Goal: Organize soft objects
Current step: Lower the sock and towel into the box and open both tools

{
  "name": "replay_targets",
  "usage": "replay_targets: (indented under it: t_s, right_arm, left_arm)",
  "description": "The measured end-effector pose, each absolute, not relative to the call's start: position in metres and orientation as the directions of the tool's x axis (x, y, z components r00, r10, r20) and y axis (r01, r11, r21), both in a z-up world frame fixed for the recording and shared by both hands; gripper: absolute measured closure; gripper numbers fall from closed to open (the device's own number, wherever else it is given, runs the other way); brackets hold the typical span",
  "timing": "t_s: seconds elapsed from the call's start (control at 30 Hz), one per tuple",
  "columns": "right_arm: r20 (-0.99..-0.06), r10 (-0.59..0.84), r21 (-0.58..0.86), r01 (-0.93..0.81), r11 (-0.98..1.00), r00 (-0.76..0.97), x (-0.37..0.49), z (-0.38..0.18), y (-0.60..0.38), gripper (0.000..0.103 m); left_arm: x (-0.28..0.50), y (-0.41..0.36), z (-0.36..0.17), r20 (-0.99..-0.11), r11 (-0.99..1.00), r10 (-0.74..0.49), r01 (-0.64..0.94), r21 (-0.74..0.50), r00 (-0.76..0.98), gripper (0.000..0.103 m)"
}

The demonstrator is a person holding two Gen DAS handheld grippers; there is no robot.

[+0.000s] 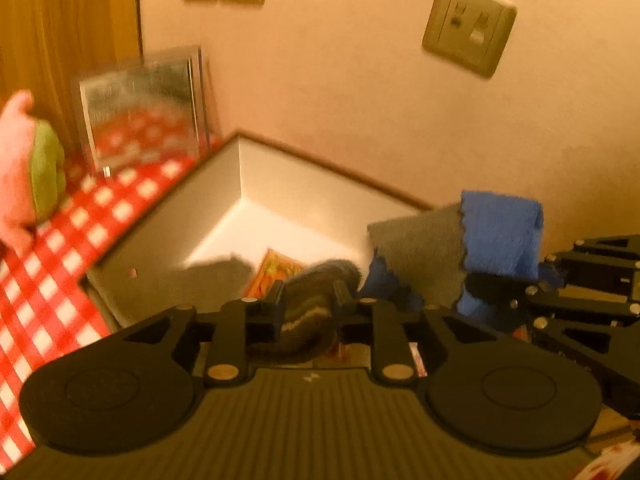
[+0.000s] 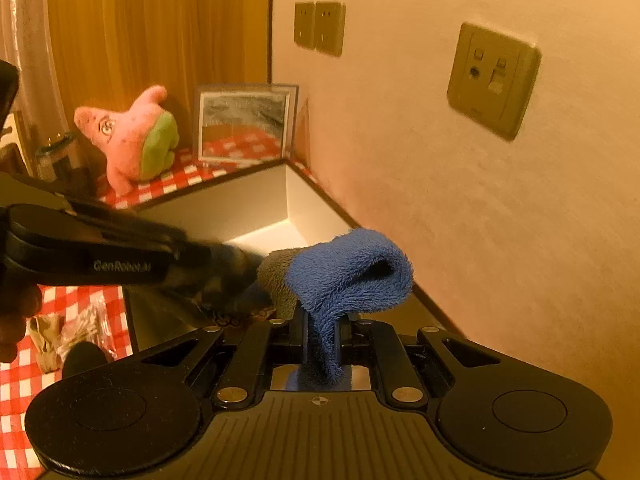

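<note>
My left gripper [image 1: 307, 300] is shut on a dark furry striped soft thing [image 1: 316, 300] and holds it over an open white box [image 1: 288, 184]. My right gripper [image 2: 323, 332] is shut on a blue and grey towel [image 2: 352, 272], which droops over its tips above the box's right side. The towel also shows in the left wrist view [image 1: 496, 236], with the right gripper [image 1: 516, 300] at its right. The left gripper reaches in from the left in the right wrist view [image 2: 224, 276], blurred. A pink and green star plush [image 2: 132, 136] sits on the red checked cloth [image 2: 160, 188] behind the box.
A framed picture [image 2: 244, 120] leans in the corner behind the box. Wall sockets [image 2: 492, 80] are on the pink wall at right. An orange patterned thing [image 1: 276, 272] lies in the box. A crinkled clear bag [image 2: 76, 332] lies on the cloth at left.
</note>
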State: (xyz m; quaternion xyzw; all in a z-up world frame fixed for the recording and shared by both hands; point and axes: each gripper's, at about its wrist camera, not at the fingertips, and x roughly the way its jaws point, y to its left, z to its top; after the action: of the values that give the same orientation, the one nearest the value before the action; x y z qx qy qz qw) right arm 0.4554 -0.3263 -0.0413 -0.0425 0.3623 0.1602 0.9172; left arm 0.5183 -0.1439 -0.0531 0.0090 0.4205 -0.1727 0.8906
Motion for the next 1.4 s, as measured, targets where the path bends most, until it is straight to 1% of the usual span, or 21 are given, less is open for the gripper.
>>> replay_targets:
  t_s: [0.1, 0.4, 0.43, 0.5, 0.53, 0.57, 0.63, 0.67, 0.97, 1.4]
  right_arm:
    - [-0.699, 0.266, 0.042, -0.333, 0.942, 0.664, 0.458, -0.046, -0.324, 0.092]
    - [-0.751, 0.277, 0.063, -0.353, 0.933, 0.600, 0.466, -0.069, -0.313, 0.091]
    - [-0.756, 0.286, 0.071, -0.361, 0.930, 0.589, 0.467, -0.071, -0.312, 0.087]
    - [-0.760, 0.306, 0.085, -0.379, 0.921, 0.573, 0.466, -0.074, -0.310, 0.078]
    - [-0.761, 0.310, 0.085, -0.385, 0.919, 0.571, 0.465, -0.075, -0.309, 0.069]
    - [-0.761, 0.311, 0.083, -0.390, 0.917, 0.569, 0.463, -0.076, -0.307, 0.057]
    - [-0.755, 0.313, 0.076, -0.398, 0.914, 0.576, 0.461, -0.076, -0.305, 0.046]
    - [-0.754, 0.316, 0.076, -0.400, 0.913, 0.576, 0.459, -0.076, -0.304, 0.044]
    - [-0.772, 0.340, 0.121, -0.401, 0.908, 0.538, 0.448, -0.077, -0.306, 0.039]
    - [-0.762, 0.352, 0.152, -0.379, 0.913, 0.544, 0.413, -0.062, -0.310, 0.039]
  left_arm:
    - [0.514, -0.143, -0.059, -0.771, 0.939, -0.289, 0.326, -0.112, 0.567, 0.075]
    - [0.509, -0.135, -0.062, -0.794, 0.938, -0.273, 0.334, -0.094, 0.543, 0.075]
    - [0.508, -0.134, -0.062, -0.796, 0.938, -0.273, 0.334, -0.095, 0.540, 0.075]
    - [0.506, -0.134, -0.062, -0.799, 0.938, -0.271, 0.333, -0.094, 0.537, 0.074]
    - [0.504, -0.133, -0.062, -0.800, 0.938, -0.271, 0.334, -0.095, 0.535, 0.074]
    - [0.504, -0.133, -0.063, -0.803, 0.939, -0.269, 0.331, -0.094, 0.532, 0.074]
    - [0.503, -0.132, -0.064, -0.806, 0.940, -0.267, 0.328, -0.096, 0.528, 0.074]
    - [0.503, -0.132, -0.064, -0.807, 0.940, -0.268, 0.328, -0.098, 0.527, 0.074]
    - [0.489, -0.130, -0.062, -0.808, 0.935, -0.276, 0.339, -0.101, 0.520, 0.071]
    - [0.446, -0.114, -0.053, -0.808, 0.944, -0.263, 0.315, -0.102, 0.526, 0.070]
